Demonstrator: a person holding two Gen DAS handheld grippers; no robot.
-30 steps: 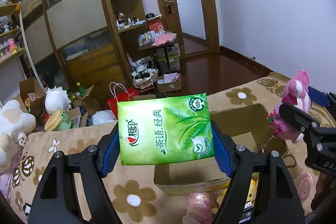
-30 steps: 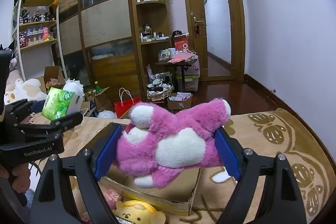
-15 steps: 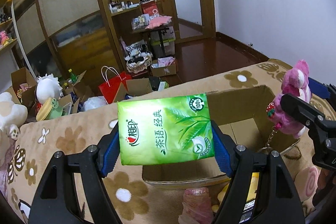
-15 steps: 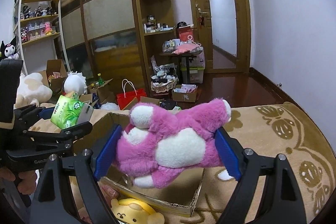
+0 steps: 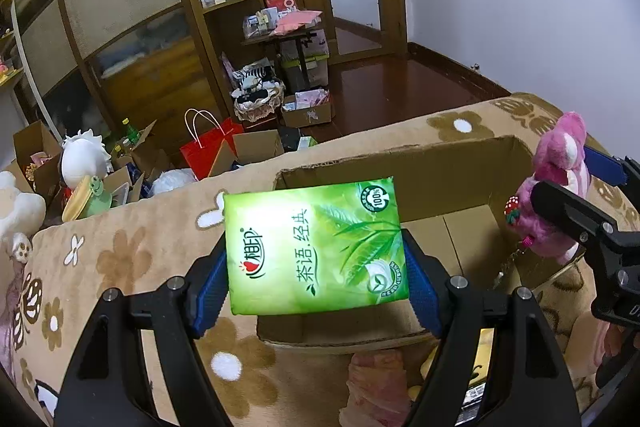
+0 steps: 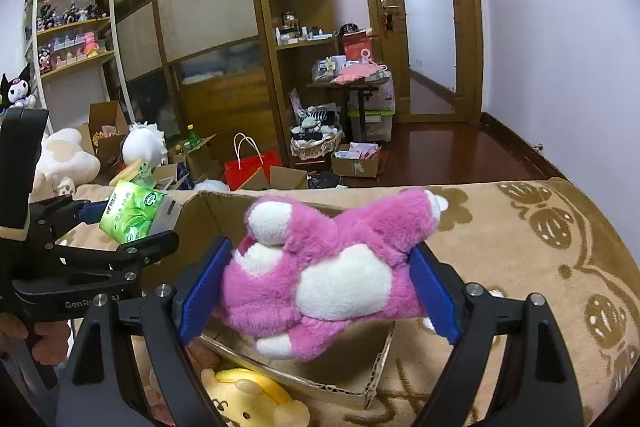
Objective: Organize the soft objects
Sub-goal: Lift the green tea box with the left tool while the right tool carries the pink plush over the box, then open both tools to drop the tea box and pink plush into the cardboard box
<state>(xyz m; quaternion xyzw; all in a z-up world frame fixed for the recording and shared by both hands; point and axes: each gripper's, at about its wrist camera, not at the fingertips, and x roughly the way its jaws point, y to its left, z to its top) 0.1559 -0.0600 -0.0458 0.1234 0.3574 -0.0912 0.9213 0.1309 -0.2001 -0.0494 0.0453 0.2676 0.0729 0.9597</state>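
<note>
Between the blue pads (image 5: 212,283) of the left gripper (image 5: 316,287) a green tissue pack (image 5: 314,245) is clamped flat, printed face up, and it is held over the near rim of the open cardboard box (image 5: 436,171). The same pack is seen from the right wrist view, pinched at the left edge above the box's left wall. Between the pads of the right gripper (image 6: 316,287) a pink plush bear (image 6: 324,271) is squeezed, lying on its side with white patches showing, and it is held above the box's opening. From the left wrist view the bear is found at the right edge, with a small strawberry charm (image 5: 511,207) hanging from it on a thin chain. The box is set on a tan flowered blanket (image 5: 132,263). A yellow plush toy (image 6: 248,399) is seen just beside the box's near wall, with a pink soft item (image 5: 376,383) next to it. A red paper bag (image 6: 252,167) is standing on the floor beyond the blanket's far edge.
</note>
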